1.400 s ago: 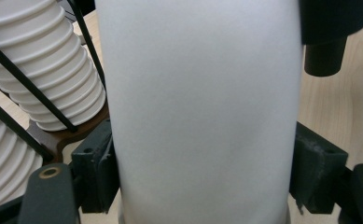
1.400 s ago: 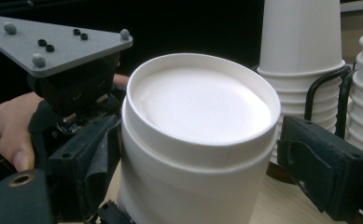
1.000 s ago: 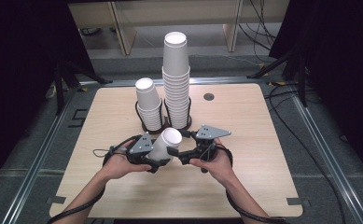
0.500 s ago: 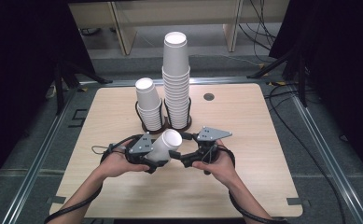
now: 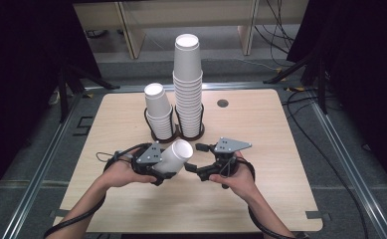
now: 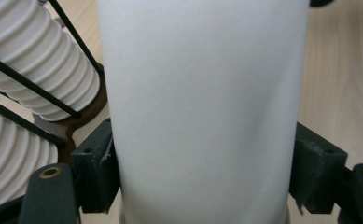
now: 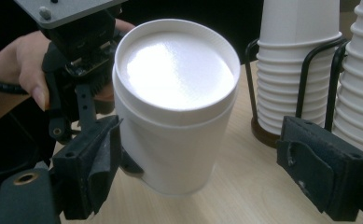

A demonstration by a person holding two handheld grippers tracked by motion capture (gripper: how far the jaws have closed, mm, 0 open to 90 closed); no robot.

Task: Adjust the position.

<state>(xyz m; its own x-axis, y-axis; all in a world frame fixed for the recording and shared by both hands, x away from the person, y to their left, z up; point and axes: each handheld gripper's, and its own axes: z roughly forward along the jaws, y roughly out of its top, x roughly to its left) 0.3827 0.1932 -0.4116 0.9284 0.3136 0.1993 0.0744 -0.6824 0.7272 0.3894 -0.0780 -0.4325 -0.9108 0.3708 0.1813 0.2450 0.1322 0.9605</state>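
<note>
Over the last second my left gripper (image 5: 167, 167) kept its jaws clamped on the white paper cup (image 5: 175, 156), held tilted above the surface (image 5: 290, 199) just in front of the two cup stacks (image 5: 187, 89) in their wire holders. My right gripper (image 5: 197, 162) had closed in slightly on the cup's closed end; its jaws stood apart, one pad touching the cup wall and the other clear of it. I judged the cup ready for transfer or separation, with no second grip yet made.
</note>
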